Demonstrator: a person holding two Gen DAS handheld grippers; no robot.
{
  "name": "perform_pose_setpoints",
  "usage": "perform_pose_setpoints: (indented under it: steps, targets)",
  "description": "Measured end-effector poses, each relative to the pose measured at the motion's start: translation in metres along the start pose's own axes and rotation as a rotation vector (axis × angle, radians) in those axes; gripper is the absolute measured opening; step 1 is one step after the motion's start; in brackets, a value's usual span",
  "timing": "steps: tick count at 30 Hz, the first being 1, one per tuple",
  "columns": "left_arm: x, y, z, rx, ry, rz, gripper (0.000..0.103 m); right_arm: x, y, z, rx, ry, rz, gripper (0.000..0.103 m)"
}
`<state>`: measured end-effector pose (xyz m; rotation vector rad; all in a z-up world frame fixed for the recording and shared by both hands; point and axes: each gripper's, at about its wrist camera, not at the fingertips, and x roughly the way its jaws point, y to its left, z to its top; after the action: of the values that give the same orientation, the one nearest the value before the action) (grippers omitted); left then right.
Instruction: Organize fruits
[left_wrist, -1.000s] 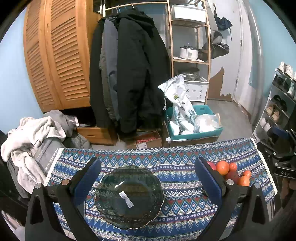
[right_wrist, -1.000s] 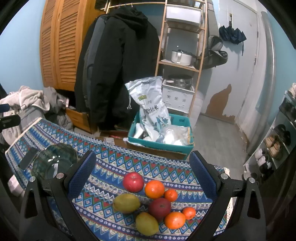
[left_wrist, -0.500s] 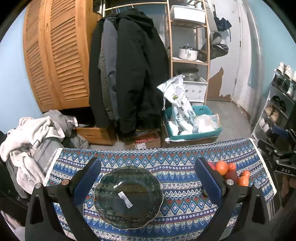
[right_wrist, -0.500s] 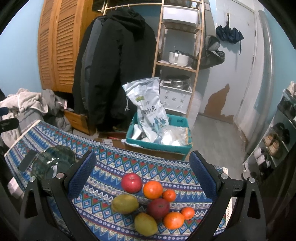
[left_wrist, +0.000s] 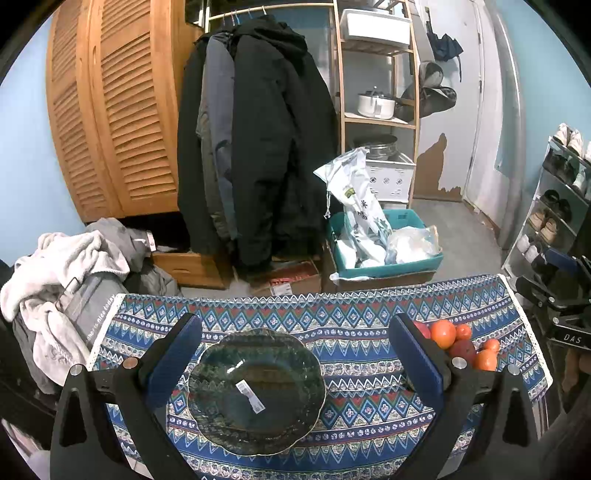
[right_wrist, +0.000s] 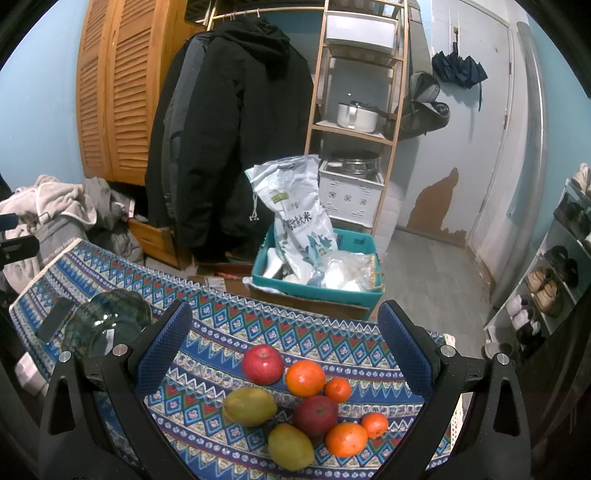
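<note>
I see both tongs spread wide, empty: left gripper (left_wrist: 295, 354) over glass plate (left_wrist: 256, 391), right gripper (right_wrist: 284, 347) over fruit pile (right_wrist: 306, 398) at 6 o'clock.

The left gripper (left_wrist: 294, 363) is held level with its jaws spread wide, one blue-padded finger (left_wrist: 173, 360) on each side of its view, nothing between them. The right gripper (right_wrist: 283, 350) is posed the same way, jaws wide apart and empty, its blue pads (right_wrist: 404, 352) angled outward from black arms at the bottom of the frame. In the left wrist view, the right gripper's black body shows at the far right edge. Neither gripper touches anything.
</note>
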<state>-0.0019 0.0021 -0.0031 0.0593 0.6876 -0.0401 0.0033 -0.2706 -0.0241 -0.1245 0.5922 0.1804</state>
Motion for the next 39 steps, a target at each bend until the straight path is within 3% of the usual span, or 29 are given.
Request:
perform_pose_setpoints:
  steps: [39]
  targets:
    - [0.0021,-0.0011,-0.0016,-0.002,0.007,-0.003,0.102,0.0003,-0.0055,-0.0056,-0.001,0.016,-0.008,0.099]
